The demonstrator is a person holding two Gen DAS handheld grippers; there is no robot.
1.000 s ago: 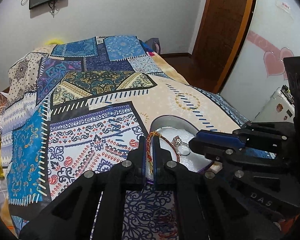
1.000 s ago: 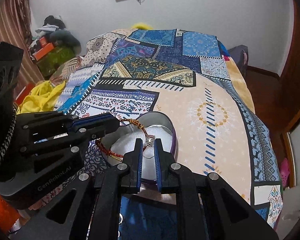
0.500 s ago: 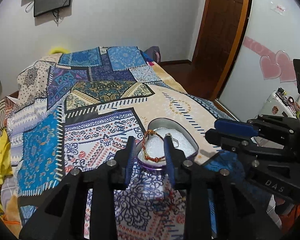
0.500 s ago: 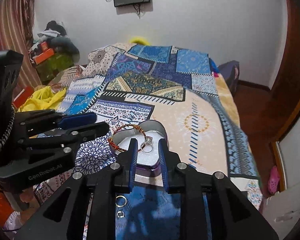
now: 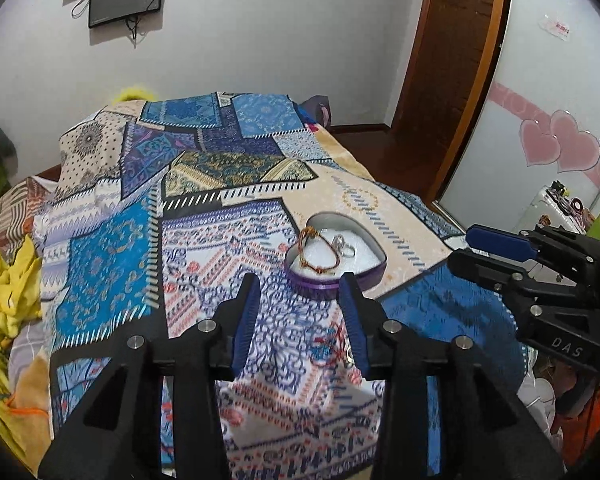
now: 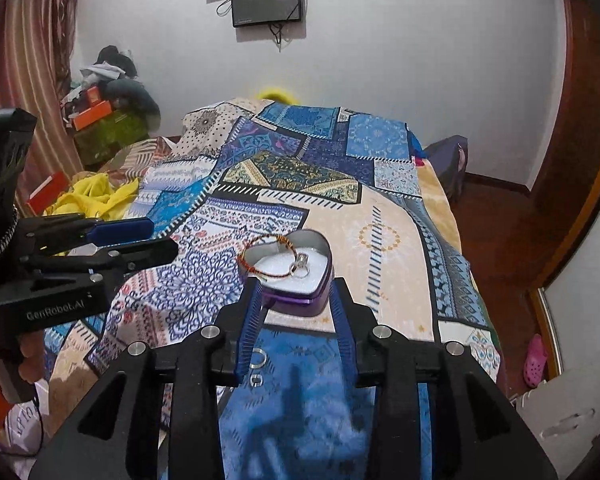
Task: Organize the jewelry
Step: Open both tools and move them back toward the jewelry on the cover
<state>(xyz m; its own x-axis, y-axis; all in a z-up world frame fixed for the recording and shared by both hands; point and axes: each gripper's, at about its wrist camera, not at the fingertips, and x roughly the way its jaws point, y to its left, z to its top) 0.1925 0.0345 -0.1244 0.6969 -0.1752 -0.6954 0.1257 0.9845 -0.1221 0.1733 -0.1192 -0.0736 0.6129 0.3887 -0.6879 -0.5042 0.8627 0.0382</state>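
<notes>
My left gripper (image 5: 300,288) was released, its jaws wide apart and nothing between them. It hovered above the bedspread (image 5: 204,264), just short of the tin (image 5: 332,280), without touching it. My right gripper (image 6: 296,292) was released too, also empty, with the near wall of the tin showing between its two fingers (image 6: 252,312) – I could not tell if the fingers touched the tin or only stood in front of it.

The tin was heart-shaped, purple outside, with a white lining, and it lay on the bedspread near the edge of the bed. Inside it lay the bracelet (image 5: 316,252), a red and orange cord loop; one side of the loop leaned on the rim of the tin, on the left. The ring (image 5: 346,246), silver, lay on the white lining just beside the bracelet, touching it or almost.

In the right wrist view two small silver rings (image 6: 258,360) lay on the blue part of the bedspread, outside the tin, close to the left finger of that gripper – one above the other, apart from each other.
</notes>
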